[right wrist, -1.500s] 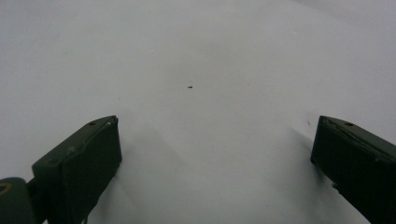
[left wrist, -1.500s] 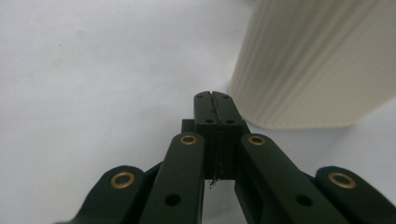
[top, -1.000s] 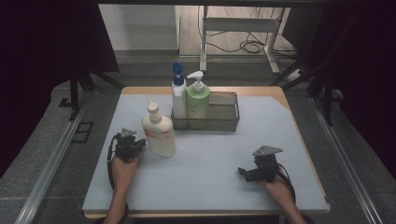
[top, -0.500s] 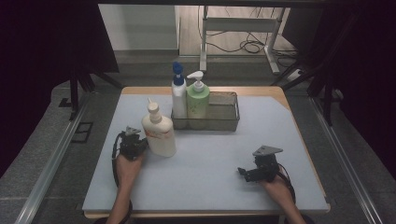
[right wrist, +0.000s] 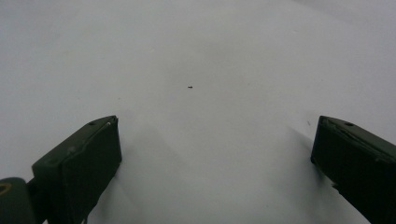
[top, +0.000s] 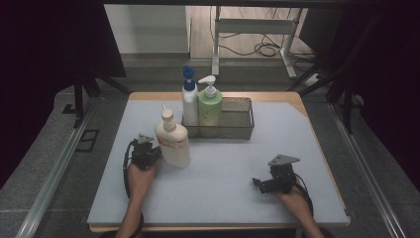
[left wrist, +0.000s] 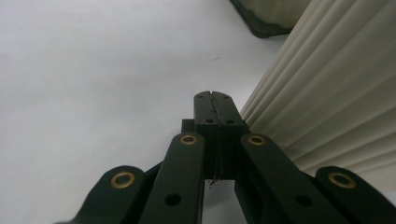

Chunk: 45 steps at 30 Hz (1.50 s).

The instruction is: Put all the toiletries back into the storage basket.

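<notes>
A cream squeeze bottle (top: 173, 144) stands upright on the pale blue mat (top: 223, 163), left of centre. My left gripper (top: 148, 151) sits just left of it, jaws shut together with nothing between them. In the left gripper view the shut tips (left wrist: 214, 100) lie beside the bottle's ribbed cream wall (left wrist: 327, 93); I cannot tell whether they touch it. My right gripper (top: 258, 184) rests low over the mat at the front right, pointing left. Its jaws are open, and bare mat lies between them (right wrist: 215, 140).
A wire basket (top: 237, 121) at the back middle holds a white bottle with a blue cap (top: 189, 104) and a green pump bottle (top: 210, 106); its right half holds nothing. The table's wooden edge (top: 297, 99) borders the mat.
The left hand and its gripper have edged a little to the right, closer to the cream bottle. The right hand has kept still.
</notes>
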Available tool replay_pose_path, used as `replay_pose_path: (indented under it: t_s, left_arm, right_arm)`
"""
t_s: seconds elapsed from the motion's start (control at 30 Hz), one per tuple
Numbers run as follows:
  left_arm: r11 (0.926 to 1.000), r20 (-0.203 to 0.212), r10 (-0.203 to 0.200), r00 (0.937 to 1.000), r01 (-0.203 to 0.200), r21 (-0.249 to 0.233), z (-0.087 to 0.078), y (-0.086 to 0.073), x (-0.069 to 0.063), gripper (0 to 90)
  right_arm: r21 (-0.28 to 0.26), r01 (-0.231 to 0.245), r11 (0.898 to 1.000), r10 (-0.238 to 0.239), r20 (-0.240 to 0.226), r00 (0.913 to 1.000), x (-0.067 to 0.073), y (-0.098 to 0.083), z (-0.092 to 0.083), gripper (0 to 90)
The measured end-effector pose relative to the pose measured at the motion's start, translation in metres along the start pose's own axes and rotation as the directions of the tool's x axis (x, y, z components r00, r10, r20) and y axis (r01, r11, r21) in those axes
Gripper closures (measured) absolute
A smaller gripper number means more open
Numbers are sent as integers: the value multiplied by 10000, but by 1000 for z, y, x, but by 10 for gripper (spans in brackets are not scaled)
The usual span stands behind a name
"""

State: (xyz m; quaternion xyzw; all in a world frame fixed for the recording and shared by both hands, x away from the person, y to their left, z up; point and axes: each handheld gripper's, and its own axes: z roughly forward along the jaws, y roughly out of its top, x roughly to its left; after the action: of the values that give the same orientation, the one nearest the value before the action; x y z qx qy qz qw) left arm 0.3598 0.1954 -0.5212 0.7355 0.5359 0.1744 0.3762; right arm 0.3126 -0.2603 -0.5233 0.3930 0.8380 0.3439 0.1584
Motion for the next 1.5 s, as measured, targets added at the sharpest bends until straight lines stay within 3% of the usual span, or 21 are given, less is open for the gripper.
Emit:
replay_pose_path:
  t_s: [0.27, 0.67, 0.8, 1.1, 1.23, 1.4, 1.5]
  left_arm:
    - [9993, 318, 365, 9988, -367, 52, 7, 3, -19, 893]
    - [9955, 943, 903, 9914, -926, 197, 19, 6, -51, 893]
    - [9935, 974, 1084, 9893, -1113, 242, 20, 6, -59, 893]
    - [9852, 1198, 1631, 9793, -1682, 336, 21, 6, -78, 893]
    - [9839, 1243, 1705, 9775, -1756, 316, 22, 5, -83, 894]
    - [9787, 1363, 1971, 9709, -2030, 311, 22, 5, -94, 894]
    - [9725, 1499, 2232, 9632, -2305, 332, 23, 4, -103, 894]
  right_arm:
    - [-5, 0, 10000, 0, 1, 10000, 0, 0, 0, 13]
    - [-8, -1, 10000, 1, 2, 10000, 0, 0, 0, 13]
    - [-14, -2, 10000, 2, -1, 10000, 0, 0, 0, 13]
    - [0, -5, 10000, 5, 1, 10000, 0, 0, 0, 13]
    - [3, -16, 10000, 16, -8, 10000, 0, 0, 0, 13]
    - [5, -13, 10000, 13, -9, 10000, 0, 0, 0, 13]
    - [7, -8, 10000, 8, -8, 10000, 0, 0, 0, 13]
